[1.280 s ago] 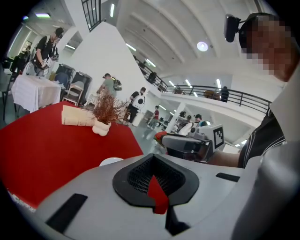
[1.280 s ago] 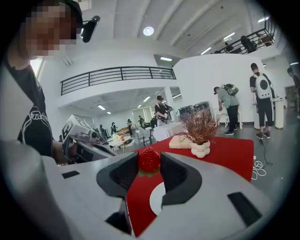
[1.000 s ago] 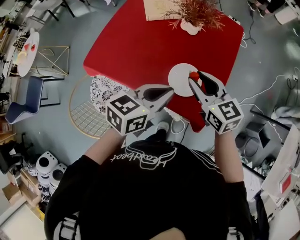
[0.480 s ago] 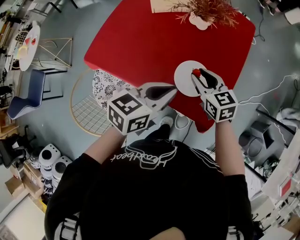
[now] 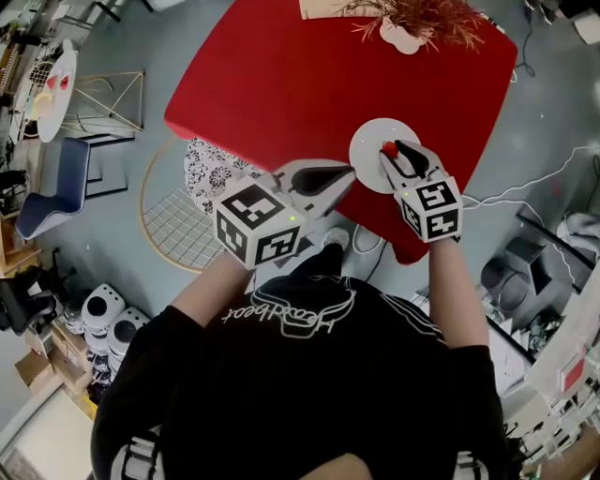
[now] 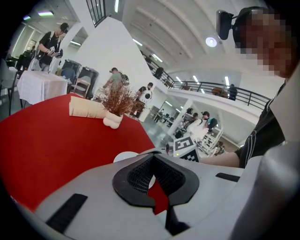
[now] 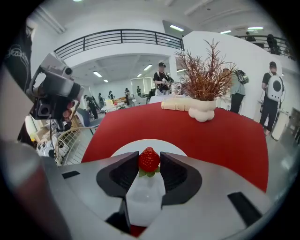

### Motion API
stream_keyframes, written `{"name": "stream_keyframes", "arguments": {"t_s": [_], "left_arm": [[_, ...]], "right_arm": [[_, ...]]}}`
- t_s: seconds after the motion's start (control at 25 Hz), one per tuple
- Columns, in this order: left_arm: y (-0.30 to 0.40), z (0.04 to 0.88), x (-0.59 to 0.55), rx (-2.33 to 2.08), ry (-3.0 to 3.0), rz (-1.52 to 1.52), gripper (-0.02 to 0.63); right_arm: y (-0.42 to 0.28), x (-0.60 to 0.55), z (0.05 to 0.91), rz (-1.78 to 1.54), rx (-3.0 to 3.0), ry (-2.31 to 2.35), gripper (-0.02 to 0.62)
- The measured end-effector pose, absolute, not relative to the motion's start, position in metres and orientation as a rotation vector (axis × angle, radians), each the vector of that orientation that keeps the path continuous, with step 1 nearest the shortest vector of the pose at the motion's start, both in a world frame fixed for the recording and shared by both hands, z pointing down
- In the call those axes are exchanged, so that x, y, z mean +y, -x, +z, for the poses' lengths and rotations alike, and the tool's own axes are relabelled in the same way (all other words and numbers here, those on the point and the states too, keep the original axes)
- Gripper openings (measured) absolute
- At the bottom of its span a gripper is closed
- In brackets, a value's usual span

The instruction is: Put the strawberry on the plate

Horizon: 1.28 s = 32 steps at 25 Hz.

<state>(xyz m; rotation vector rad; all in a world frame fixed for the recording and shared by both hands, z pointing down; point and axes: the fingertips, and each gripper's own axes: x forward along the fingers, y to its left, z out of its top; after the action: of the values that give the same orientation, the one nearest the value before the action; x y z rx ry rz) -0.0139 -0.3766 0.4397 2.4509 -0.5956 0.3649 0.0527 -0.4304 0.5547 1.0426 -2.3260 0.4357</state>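
A red strawberry (image 7: 149, 158) with green leaves sits between the pads of my right gripper (image 7: 149, 164), which is shut on it. It hangs just above the white plate (image 7: 164, 144) on the red table (image 5: 281, 84). In the head view the strawberry (image 5: 388, 149) shows over the plate (image 5: 368, 141), at the tip of the right gripper (image 5: 394, 156). My left gripper (image 5: 348, 172) hovers over the table's near edge, left of the plate, jaws shut and empty. From the left gripper (image 6: 152, 157) view the plate (image 6: 123, 157) lies just ahead.
A white pot with dry red twigs (image 5: 405, 26) and a beige roll (image 5: 323, 7) stand at the table's far edge. On the floor, left of the table, are a round wire frame (image 5: 173, 230) and a patterned disc (image 5: 211, 173). Cables (image 5: 525, 187) lie at the right.
My right gripper has carried the strawberry forward from the plate's near rim to over the plate. The left gripper has stayed near the table's edge.
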Motion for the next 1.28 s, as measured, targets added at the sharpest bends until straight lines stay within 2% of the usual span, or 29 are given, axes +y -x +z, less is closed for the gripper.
{"name": "stream_keyframes", "arguments": {"t_s": [0.48,1.28], "left_arm": [[0.017,0.436,-0.382,-0.600,-2.438,0.339,0.006],[0.026,0.445,-0.379,-0.610,-2.382,0.329,0.006]], "right_arm": [[-0.043,-0.425,0.570,0.284,-2.177,-0.945,0.138],[-0.045,-0.426,0.573,0.400,-2.141,-0.926,0.138]]}}
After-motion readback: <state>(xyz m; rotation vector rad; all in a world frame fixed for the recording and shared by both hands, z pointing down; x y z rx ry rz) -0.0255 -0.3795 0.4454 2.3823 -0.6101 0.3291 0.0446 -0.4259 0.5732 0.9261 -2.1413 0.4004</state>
